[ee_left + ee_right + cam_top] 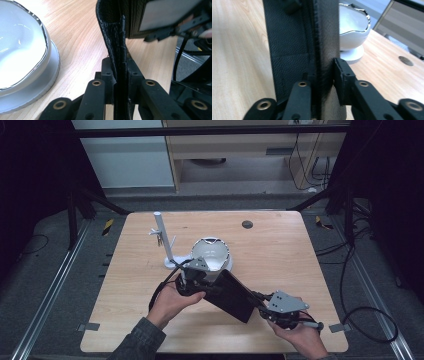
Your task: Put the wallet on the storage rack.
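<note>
Between the left gripper (196,279) and the right gripper (270,312) hangs a black leather wallet (232,296), each gripper clamped on one edge. It looks light, floppy and thin; judged best gripped at the stitched edges (120,50), beside the white bowl (210,254).

Wooden table (280,250) — white bowl (211,254), white stand (165,242) on it.

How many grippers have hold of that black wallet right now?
2. The left gripper clamps one end of the black wallet beside the white bowl; the right gripper clamps the opposite end.
</note>
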A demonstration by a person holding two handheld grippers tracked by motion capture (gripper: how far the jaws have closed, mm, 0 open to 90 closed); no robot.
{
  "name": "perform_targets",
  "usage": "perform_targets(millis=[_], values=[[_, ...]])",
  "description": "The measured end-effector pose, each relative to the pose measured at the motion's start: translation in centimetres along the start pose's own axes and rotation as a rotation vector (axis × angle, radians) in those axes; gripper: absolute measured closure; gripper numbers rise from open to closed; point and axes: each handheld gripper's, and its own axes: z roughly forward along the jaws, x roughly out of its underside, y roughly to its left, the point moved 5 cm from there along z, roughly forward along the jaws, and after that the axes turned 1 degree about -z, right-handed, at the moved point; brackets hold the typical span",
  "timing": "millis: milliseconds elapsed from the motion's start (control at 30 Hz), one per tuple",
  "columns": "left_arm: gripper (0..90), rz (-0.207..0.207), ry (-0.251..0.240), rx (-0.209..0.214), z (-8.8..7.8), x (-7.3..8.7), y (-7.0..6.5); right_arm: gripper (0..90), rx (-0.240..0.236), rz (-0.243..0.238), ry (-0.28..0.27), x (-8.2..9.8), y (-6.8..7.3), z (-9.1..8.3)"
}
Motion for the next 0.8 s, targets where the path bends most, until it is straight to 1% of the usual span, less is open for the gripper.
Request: perform_targets(millis=[67,100,133,167,200,233,267,300,333,367,400,467,500,533,567,600,667,700,733,767,800], values=[[80.5,0.001,0.02,0.004,-0.2,-0.5,0.0,61.8,-0.026,0.019,0.01,0.3,0.4,0.4],[80.7,-0.006,0.029,0.009,-0.4,-0.8,0.1,51.2,-0.056,0.034,0.044,0.8,0.8,0.9],[80.7,-0.008,0.037,0.008,-0.5,-1.1,0.2,51.2,-0.056,0.034,0.044,0.8,0.8,0.9],[80.8,-0.008,0.04,0.002,-0.7,-1.5,0.3,40.4,-0.08,0.042,0.08,1.4,1.2,1.3],[80.9,-0.008,0.041,-0.006,-1.0,-1.9,0.3,34.4,-0.092,0.049,0.101,1.9,1.5,1.4],[80.9,-0.006,0.037,-0.013,-1.3,-2.3,0.3,34.4,-0.092,0.049,0.101,1.9,1.5,1.4],[80.9,0.0,0.039,-0.024,-1.7,-2.7,0.3,29.6,-0.093,0.042,0.115,2.3,1.6,1.4],[80.9,0.01,0.049,-0.044,-2.0,-3.0,0.3,25.6,-0.093,0.042,0.128,2.8,1.7,1.4],[81.0,0.016,0.05,-0.062,-2.4,-3.3,0.2,20.8,-0.102,0.056,0.141,3.2,1.6,1.4],[81.0,0.02,0.055,-0.069,-2.8,-3.5,0.2,17.3,-0.098,0.079,0.151,3.9,1.2,1.1],[81.0,0.027,0.059,-0.078,-3.2,-3.7,0.2,17.3,-0.098,0.079,0.151,3.9,1.2,1.1],[81.0,0.022,0.05,-0.077,-3.9,-4.1,0.0,13.9,-0.075,0.121,0.165,4.4,0.3,0.9],[81.0,0.022,0.046,-0.076,-4.3,-4.4,0.0,13.6,-0.05,0.145,0.176,4.6,-0.2,0.9],[81.0,0.021,0.04,-0.073,-4.6,-4.6,-0.1,12.7,-0.013,0.171,0.197,5.0,-0.9,1.0],[81.0,0.02,0.035,-0.08,-5.0,-4.8,-0.2,11.2,0.063,0.228,0.253,5.9,-2.4,1.3],[81.0,0.021,0.033,-0.082,-5.3,-5.1,-0.2,11.2,0.063,0.228,0.253,5.9,-2.4,1.3],[81.0,0.034,0.047,-0.094,-5.8,-5.6,-0.2,9.6,0.139,0.297,0.31,7.0,-4.0,1.5],[81.0,0.037,0.052,-0.096,-5.9,-5.8,-0.2,8.9,0.167,0.337,0.336,7.4,-4.7,1.6],[81.0,0.041,0.057,-0.108,-6.1,-6.3,-0.1,8.3,0.183,0.361,0.349,7.8,-5.1,1.7],[81.0,0.042,0.061,-0.113,-6.3,-6.6,-0.1,7.9,0.211,0.399,0.376,8.4,-5.7,1.8],[81.0,0.043,0.062,-0.12,-6.4,-7.0,0.0,7.3,0.225,0.439,0.396,8.8,-6.0,2.0]])
